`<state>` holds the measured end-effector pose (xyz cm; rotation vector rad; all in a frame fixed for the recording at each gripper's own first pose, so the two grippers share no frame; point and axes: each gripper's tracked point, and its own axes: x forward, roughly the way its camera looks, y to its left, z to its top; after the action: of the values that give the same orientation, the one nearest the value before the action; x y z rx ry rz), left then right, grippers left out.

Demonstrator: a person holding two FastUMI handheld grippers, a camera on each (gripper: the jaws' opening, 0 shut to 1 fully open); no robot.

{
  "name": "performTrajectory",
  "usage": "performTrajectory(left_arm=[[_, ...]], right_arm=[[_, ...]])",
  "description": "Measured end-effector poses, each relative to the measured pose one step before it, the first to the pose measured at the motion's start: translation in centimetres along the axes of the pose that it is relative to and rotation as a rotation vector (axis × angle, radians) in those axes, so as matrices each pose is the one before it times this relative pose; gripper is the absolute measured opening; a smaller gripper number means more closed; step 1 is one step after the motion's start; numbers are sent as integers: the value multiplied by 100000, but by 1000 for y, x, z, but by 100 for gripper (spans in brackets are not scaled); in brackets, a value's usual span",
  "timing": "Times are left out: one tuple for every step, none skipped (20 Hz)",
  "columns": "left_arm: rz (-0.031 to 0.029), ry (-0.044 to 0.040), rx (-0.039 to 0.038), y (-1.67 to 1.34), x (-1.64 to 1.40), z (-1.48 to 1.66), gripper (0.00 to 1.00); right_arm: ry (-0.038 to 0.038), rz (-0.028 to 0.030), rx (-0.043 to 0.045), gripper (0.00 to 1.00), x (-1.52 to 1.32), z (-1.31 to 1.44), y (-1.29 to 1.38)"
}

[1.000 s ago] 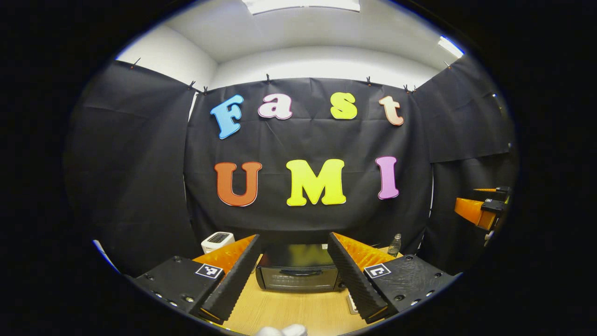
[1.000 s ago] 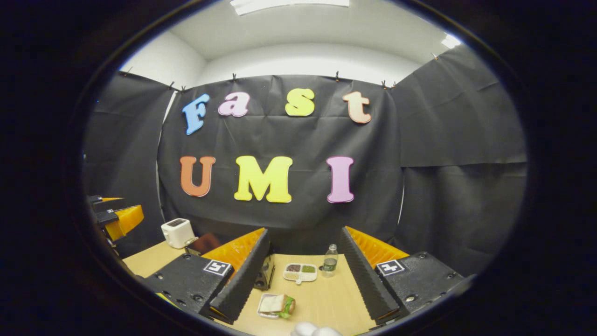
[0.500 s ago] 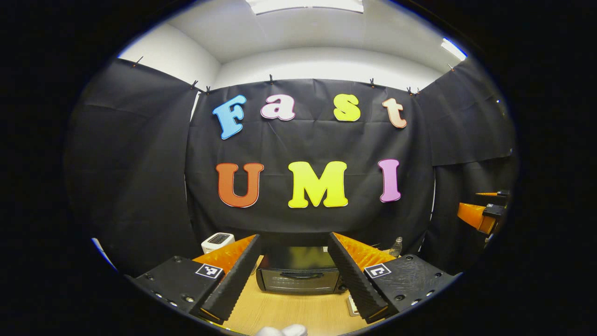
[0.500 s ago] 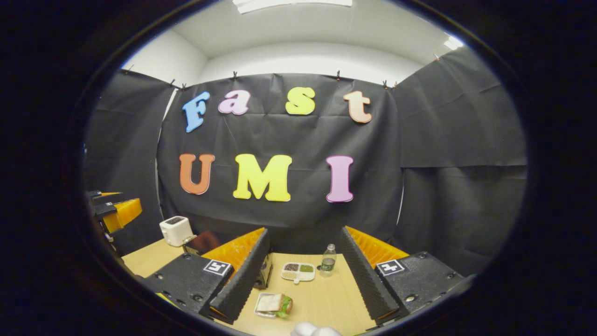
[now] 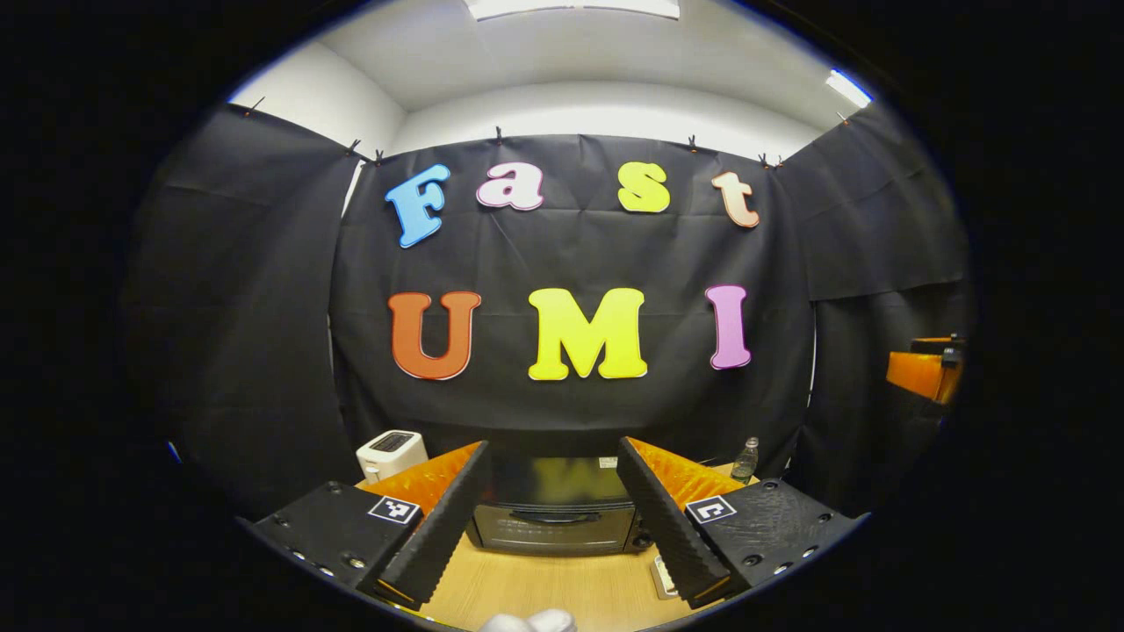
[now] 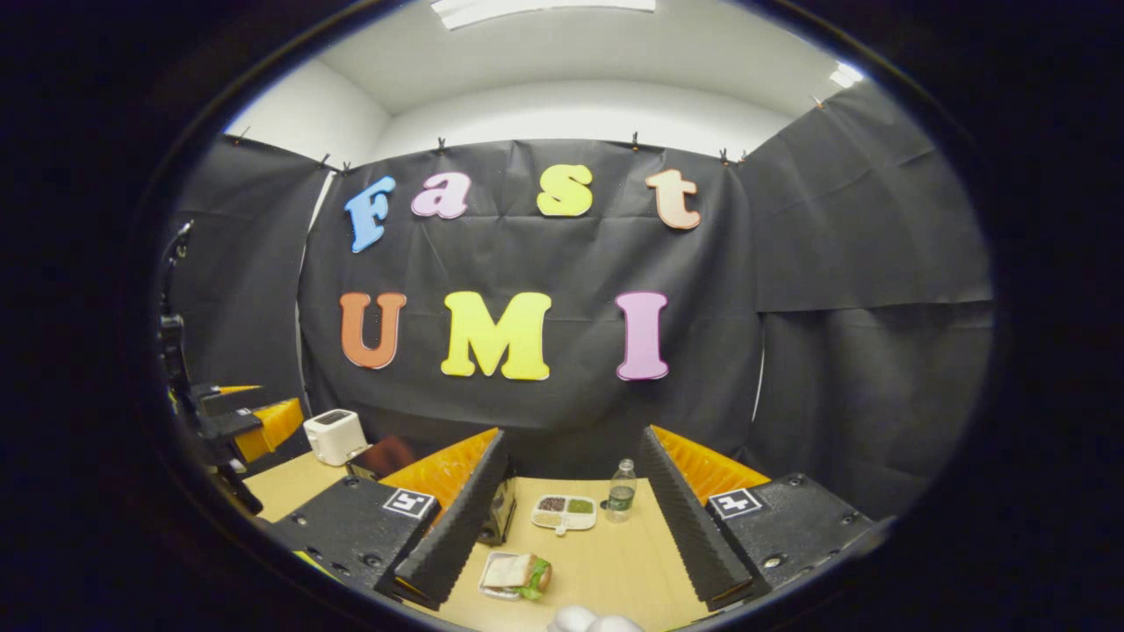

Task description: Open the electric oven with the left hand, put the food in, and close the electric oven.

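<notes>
Black electric oven (image 5: 553, 513), door shut, larger between the left gripper (image 5: 551, 518) fingers than a second ago. Spread wide, touching nothing. Right gripper (image 6: 569, 527) likewise apart and empty above the sandwich (image 6: 516, 575) on the wooden table (image 6: 606, 562).

Closed black oven (image 5: 555, 509); plated sandwich (image 6: 518, 574)

The right gripper (image 6: 569, 527) hangs over the counter (image 6: 606, 570), fingers (image 6: 457, 518) spread wide. Between them lie a sandwich (image 6: 516, 575), a divided dish (image 6: 564, 513) and a bottle (image 6: 622, 491). A toaster (image 6: 335, 436) stands at left.
</notes>
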<state>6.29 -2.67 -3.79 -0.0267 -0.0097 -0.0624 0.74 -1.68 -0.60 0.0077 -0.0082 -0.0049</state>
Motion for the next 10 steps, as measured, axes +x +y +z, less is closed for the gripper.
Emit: performTrajectory(left_arm=[[-1235, -24, -283, -408, 1229, -827, 94], [-1065, 82, -827, -369, 1205, -965, 94], [-1240, 1155, -1143, -315, 1353, -1187, 94], [-1180, 348, -1520, -304, 1270, -1282, 94], [102, 2861, -1080, 32, 1312, -1354, 94], [470, 1245, -585, 273, 1405, -1128, 95], [409, 2233, -469, 355, 1435, -1355, 95], [36, 2750, -331, 178, 1345, -1343, 95], [-86, 1418, 869, 235, 1551, -1263, 95], [1135, 3969, 993, 491, 1287, -1646, 94]], right_arm=[[71, -450, -12, 98, -168, -235, -486], [447, -716, -861, 98, -129, -248, -439], [276, -862, -1221, 91, -58, -136, -642], [89, -1327, -1460, 98, -153, -51, -539], [205, -1845, -1625, 98, -80, -91, -623], [216, -1705, -1440, 91, -35, 61, -638], [448, -1721, -1212, 98, -130, -93, -354], [537, -1592, -862, 98, -71, -76, -486], [748, -1310, -665, 91, -28, -176, -400], [1163, -1697, -675, 98, -11, -255, -411]])
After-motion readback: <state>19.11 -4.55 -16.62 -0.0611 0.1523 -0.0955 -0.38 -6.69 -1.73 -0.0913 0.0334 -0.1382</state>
